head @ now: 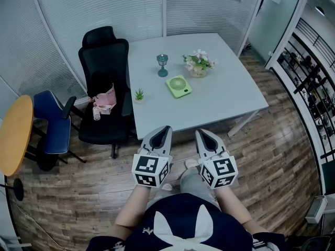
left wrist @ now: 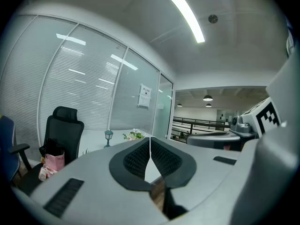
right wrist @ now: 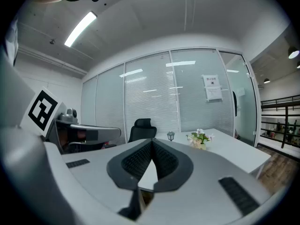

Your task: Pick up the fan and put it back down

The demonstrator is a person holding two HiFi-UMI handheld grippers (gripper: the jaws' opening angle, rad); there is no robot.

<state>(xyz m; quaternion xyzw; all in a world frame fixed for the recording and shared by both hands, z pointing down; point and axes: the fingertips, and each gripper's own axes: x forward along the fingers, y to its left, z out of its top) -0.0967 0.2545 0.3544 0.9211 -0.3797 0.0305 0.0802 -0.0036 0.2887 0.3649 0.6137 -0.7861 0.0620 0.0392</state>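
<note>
We hold both sets of jaws closed with nothing between them: the left gripper [left wrist: 150, 143] has its dark ribbed pads pressed together at the tips, and the right gripper [right wrist: 151, 145] shows the same, pad against pad. The two grippers sit side by side and close to our body, pointing forward and almost level, above the wooden floor [head: 78, 187] just short of the near edge of the white table [head: 225, 101]. The fan [head: 179, 86], small and light green, lies flat near the middle of that table, well apart from both grippers. Beyond it stand a teal goblet [head: 163, 65] to the left and a pot of pale flowers [head: 198, 64] to the right, and the fan lies just in front of the gap between them. A tiny green plant [head: 139, 94] stands near the table's left edge. Beside that edge is a black office chair [head: 104, 51] with a pink bag [head: 106, 99] on its seat, then a blue chair [head: 52, 124] and a round wooden tabletop [head: 14, 135] further left.
</note>
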